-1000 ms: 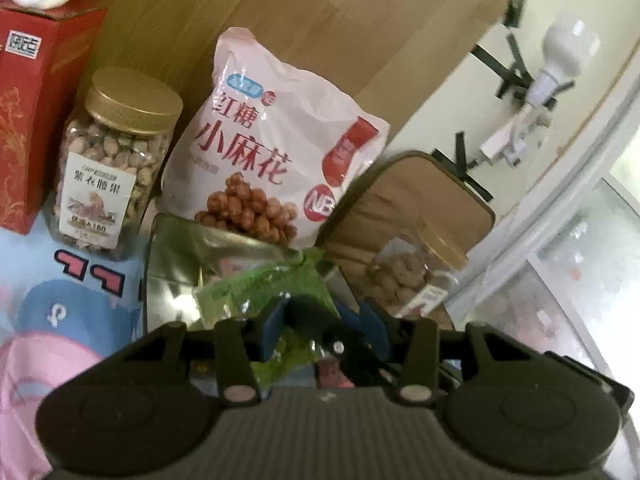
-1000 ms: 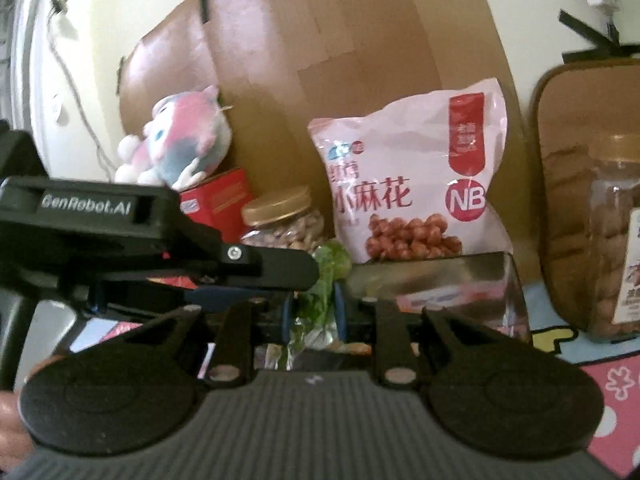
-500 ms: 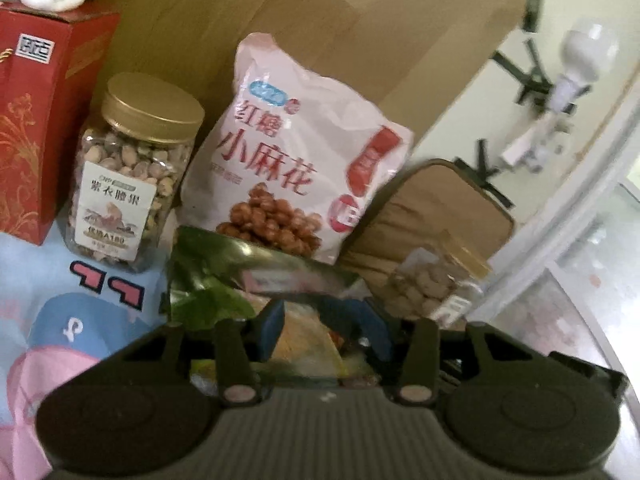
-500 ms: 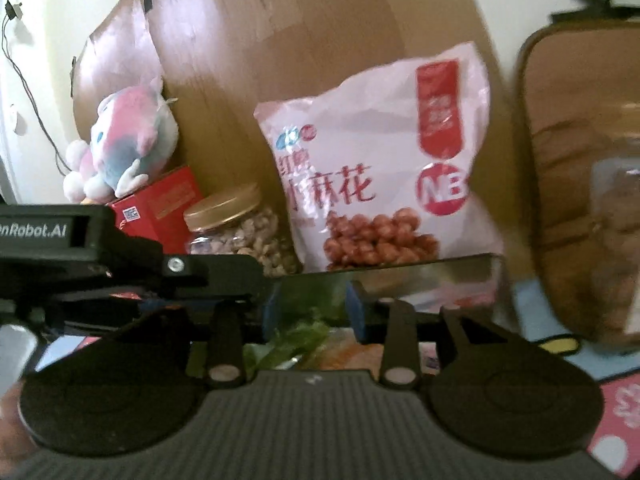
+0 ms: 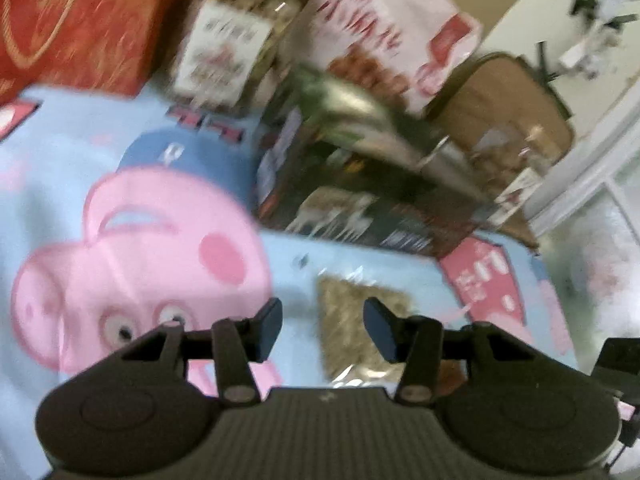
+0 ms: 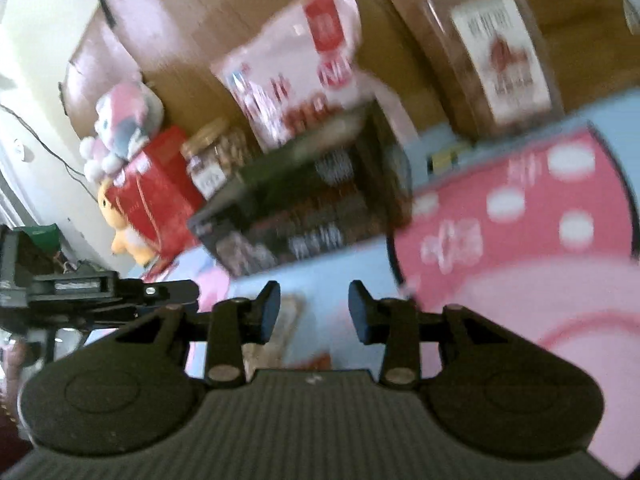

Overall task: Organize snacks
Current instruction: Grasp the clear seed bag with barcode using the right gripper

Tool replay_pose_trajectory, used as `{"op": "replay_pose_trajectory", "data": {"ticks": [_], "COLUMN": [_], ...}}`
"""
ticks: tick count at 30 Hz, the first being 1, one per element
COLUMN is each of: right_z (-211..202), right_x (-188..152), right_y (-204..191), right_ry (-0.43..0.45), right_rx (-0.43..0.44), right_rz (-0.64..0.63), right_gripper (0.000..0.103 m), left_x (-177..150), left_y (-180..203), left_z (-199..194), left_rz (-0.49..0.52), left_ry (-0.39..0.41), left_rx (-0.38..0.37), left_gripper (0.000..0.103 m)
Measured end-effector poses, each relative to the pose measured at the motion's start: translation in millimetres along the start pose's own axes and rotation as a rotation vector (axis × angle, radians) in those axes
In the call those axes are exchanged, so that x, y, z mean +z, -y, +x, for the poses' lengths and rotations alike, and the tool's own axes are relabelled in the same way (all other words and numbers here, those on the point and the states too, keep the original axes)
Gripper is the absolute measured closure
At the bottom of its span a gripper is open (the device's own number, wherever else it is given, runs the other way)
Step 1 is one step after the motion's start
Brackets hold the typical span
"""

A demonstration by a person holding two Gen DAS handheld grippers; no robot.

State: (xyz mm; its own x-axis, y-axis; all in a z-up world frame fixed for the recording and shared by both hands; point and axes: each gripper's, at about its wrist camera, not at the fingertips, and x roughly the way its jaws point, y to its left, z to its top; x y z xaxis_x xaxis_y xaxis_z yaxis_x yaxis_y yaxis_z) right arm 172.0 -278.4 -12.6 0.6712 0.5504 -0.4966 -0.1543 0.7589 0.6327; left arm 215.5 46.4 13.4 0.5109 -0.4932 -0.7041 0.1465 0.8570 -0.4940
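Honestly the dark snack box (image 5: 360,184) sits open on the blanket (image 5: 80,152), clear snack packet (image 5: 360,332) just ahead of the left gripper (image 5: 322,330), its jaws opening, empty. Right gripper (image 6: 314,312) parted, empty too. Slick film could slip on a shallow pinch.

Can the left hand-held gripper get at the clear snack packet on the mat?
Probably yes. The left hand-held gripper is opening, nothing between its fingers, and the packet lies flat on the mat just ahead with nothing on it. Frames are blurred.
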Motion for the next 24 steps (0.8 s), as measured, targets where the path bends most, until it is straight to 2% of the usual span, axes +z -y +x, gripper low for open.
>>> {"op": "replay_pose_trajectory", "data": {"ticks": [3,6,9,10,12,14,16,21,24], "right_z": [9.2,16.2,29.1,31.3,32.5,30.8,24.2,5.6,2.7], "right_x": [-2.1,0.1,1.6,0.6,-0.7,-2.6,-2.6,2.1,6.1], "right_y": [0.5,7.8,4.6,0.2,-3.6,-5.1,-7.5,-30.1,-43.0], "right_ry": [-0.06,-0.084,-0.126,-0.124,-0.122,-0.113,-0.087,-0.016,0.02], "right_rx": [0.044,0.104,0.13,0.126,0.126,0.112,0.1,0.112,0.11], "right_rz": [0.044,0.125,0.157,0.141,0.129,0.124,0.109,0.022,-0.023], "right_gripper": [0.064,0.065,0.078,0.078,0.078,0.087,0.092,0.092,0.092], "left_x": [-4.0,-6.4,-9.4,-10.1,-11.5,-12.2,-13.2,-5.9,6.2], "left_y": [-7.7,-7.9,2.1,4.0,4.7,2.9,3.9,20.4,28.2], "left_z": [-1.7,2.7,5.8,6.3,6.5,4.8,-3.0,-40.1,-51.1], "left_rz": [-0.03,-0.069,-0.053,-0.047,-0.05,-0.072,-0.08,-0.027,-0.008], "left_ry": [0.001,-0.023,-0.013,-0.007,0.001,-0.002,0.014,0.124,0.164], "left_rx": [-0.052,-0.131,-0.122,-0.115,-0.087,-0.073,-0.098,-0.133,-0.148], "left_gripper": [0.048,0.049,0.05,0.051,0.071,0.085,0.087,0.087,0.087]}}
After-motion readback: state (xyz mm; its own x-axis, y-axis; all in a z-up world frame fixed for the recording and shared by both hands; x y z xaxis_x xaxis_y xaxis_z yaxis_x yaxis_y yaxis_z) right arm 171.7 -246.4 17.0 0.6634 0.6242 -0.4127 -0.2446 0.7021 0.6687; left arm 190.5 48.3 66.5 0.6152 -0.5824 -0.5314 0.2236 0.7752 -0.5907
